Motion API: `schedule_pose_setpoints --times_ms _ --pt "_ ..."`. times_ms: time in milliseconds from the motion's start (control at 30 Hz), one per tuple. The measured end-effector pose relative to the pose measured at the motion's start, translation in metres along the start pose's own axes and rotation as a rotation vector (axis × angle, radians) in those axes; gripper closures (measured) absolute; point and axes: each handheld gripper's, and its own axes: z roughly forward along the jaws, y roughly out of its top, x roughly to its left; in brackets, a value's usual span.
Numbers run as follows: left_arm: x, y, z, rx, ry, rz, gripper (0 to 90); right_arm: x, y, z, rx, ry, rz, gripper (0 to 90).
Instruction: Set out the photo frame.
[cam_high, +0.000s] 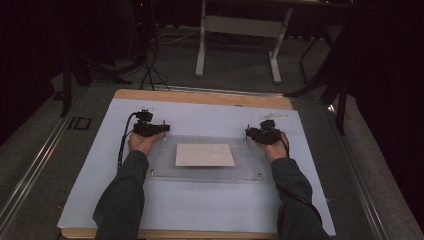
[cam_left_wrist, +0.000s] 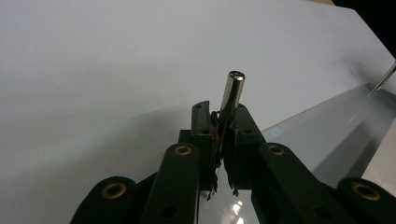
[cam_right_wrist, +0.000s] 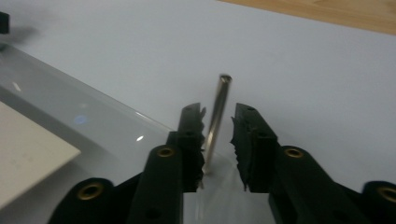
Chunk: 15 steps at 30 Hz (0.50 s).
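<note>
A clear acrylic plate (cam_high: 250, 167) lies on a white sheet (cam_high: 200, 205), and a cream paper rectangle (cam_high: 205, 155) lies at the plate's middle. At the plate's far left corner my left gripper (cam_high: 164, 129) (cam_left_wrist: 219, 109) is shut on an upright metal pin (cam_left_wrist: 232, 91), whose top sticks out past the fingertips. My right gripper (cam_high: 248, 132) (cam_right_wrist: 218, 112) is at the far right corner. Its jaws stand apart around a thin metal pin (cam_right_wrist: 219, 102). That pin leans close to the left jaw, with a gap to the right jaw. The plate's edge (cam_right_wrist: 93, 123) and the paper (cam_right_wrist: 28, 154) lie to the left.
Small screws mark the plate's near corners (cam_high: 151, 171) (cam_high: 259, 175). A thin pale rod (cam_high: 274, 116) lies on the sheet beyond my right gripper. The wooden table edge (cam_high: 200, 96) runs along the far side, with a white table frame (cam_high: 237, 25) and cables on the floor behind.
</note>
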Motion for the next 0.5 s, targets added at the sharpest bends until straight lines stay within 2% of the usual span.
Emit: schedule_pose_setpoints --times_ms 67,100,233,367,500 --pt "0.0 0.0 0.0 -0.002 0.0 -0.002 83.4 0.001 -0.005 -0.005 -0.012 -0.011 -0.013 68.3" --pt "0.0 0.0 0.0 -0.002 0.007 0.01 83.4 0.001 -0.007 -0.008 -0.023 -0.009 -0.019 67.5" --pt "0.0 0.0 0.001 -0.004 0.008 0.006 83.5 0.003 -0.018 -0.019 -0.043 -0.006 -0.053 73.5" --pt "0.0 0.0 0.001 -0.008 0.009 -0.01 83.4 0.006 -0.028 -0.027 -0.046 -0.034 -0.079 70.8" --pt "0.0 0.0 0.003 -0.016 0.016 -0.016 83.4 0.005 -0.038 -0.031 -0.019 -0.032 -0.098 69.9"
